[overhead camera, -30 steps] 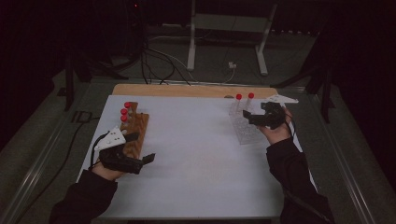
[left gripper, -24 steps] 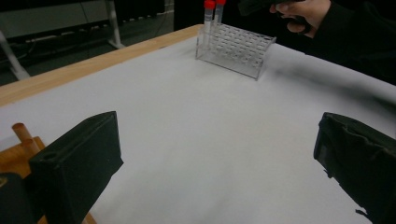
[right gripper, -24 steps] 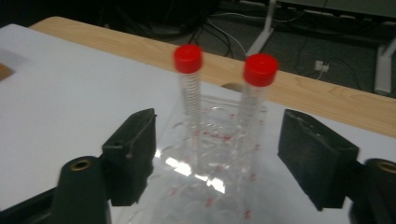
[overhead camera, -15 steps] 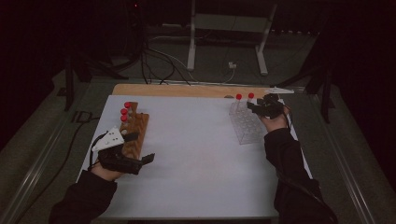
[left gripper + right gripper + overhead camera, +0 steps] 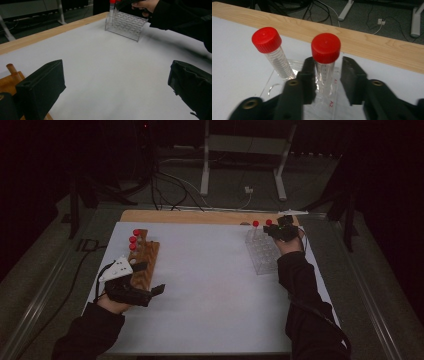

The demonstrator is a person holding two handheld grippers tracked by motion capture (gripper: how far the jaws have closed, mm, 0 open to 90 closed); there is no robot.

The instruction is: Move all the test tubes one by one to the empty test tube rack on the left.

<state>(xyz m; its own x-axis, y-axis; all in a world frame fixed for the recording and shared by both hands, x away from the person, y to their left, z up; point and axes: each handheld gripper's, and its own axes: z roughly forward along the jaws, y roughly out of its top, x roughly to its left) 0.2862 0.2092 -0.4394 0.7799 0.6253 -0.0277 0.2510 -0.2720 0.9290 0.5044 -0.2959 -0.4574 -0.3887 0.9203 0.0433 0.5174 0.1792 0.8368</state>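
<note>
From the high view, I am resting my left hand-held gripper (image 5: 150,290) at the near end of a brown wooden tube rack (image 5: 142,262), where three red-capped tubes (image 5: 134,239) are waiting. My right hand-held gripper (image 5: 277,229) is reaching over the far corner of a clear plastic grid rack (image 5: 262,252) on the white-covered desk (image 5: 210,295), beside two red caps. I judge the moving of tubes between the racks to be midway.

In the left gripper view, my matte black jaws are standing spread, pinching nothing.

In the right gripper view, my jaws have just been closing around a clear, ribbed plastic tube with a glossy red screw cap (image 5: 325,53). One jaw is touching it; the other is showing a gap. A second, leaning tube (image 5: 272,51) is standing just beside it.
</note>
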